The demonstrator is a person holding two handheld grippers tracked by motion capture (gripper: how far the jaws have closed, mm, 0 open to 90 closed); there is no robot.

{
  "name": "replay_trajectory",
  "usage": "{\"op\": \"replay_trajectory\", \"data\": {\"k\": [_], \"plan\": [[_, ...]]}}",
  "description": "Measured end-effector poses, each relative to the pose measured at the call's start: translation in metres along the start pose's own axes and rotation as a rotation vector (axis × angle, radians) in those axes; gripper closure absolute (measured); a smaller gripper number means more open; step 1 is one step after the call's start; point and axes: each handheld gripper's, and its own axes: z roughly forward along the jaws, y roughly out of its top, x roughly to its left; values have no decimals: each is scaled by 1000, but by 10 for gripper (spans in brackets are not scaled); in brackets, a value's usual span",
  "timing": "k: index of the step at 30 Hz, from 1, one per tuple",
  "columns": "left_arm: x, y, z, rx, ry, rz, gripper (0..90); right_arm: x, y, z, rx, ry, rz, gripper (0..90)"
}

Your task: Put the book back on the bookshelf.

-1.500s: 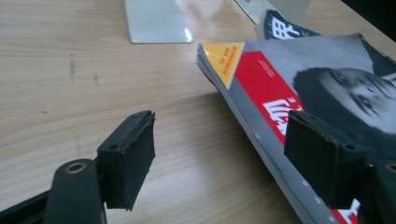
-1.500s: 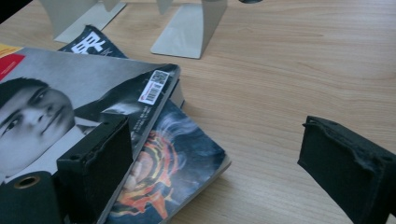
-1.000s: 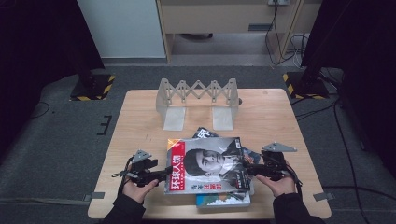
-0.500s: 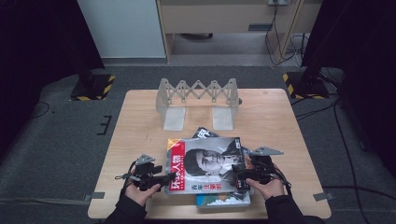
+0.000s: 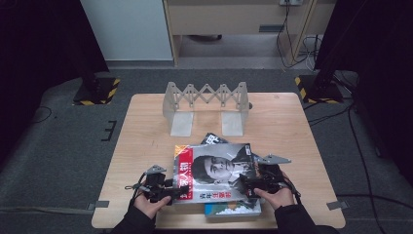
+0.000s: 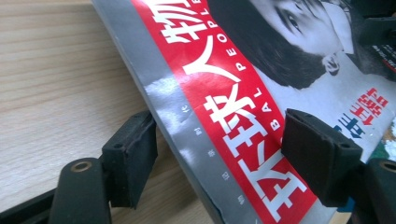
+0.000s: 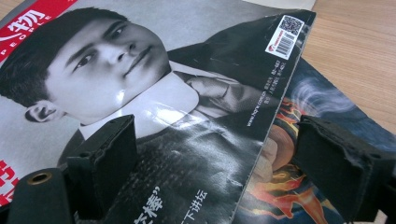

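Observation:
A magazine with a red title band and a man's portrait lies on top of a small pile at the table's near middle. My left gripper is at its left spine edge. In the left gripper view the jaws stand open astride that edge, one pad beside the grey spine and the other over the red band. My right gripper is at the magazine's right edge. In the right gripper view its jaws are open across that edge, above the dark cover and a colourful magazine underneath.
A grey folding rack stands at the back middle of the wooden table. A blue-green magazine sticks out below the pile, and a dark one shows above it. Cables and black stands surround the table on the floor.
My right gripper has slid left and down onto the magazine's right edge. The left gripper has edged a little toward the spine. The magazine has not moved.

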Motion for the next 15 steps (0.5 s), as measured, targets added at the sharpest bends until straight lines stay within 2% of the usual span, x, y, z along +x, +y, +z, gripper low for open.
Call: {"op": "replay_trajectory", "data": {"k": [7, 15], "plan": [[2, 2, 5, 20, -65, -31, 273, 1, -1, 1, 2, -2, 0, 125], [1, 3, -6, -36, -77, -35, 392, 5, -1, 3, 1, 2, -40, 118]]}}
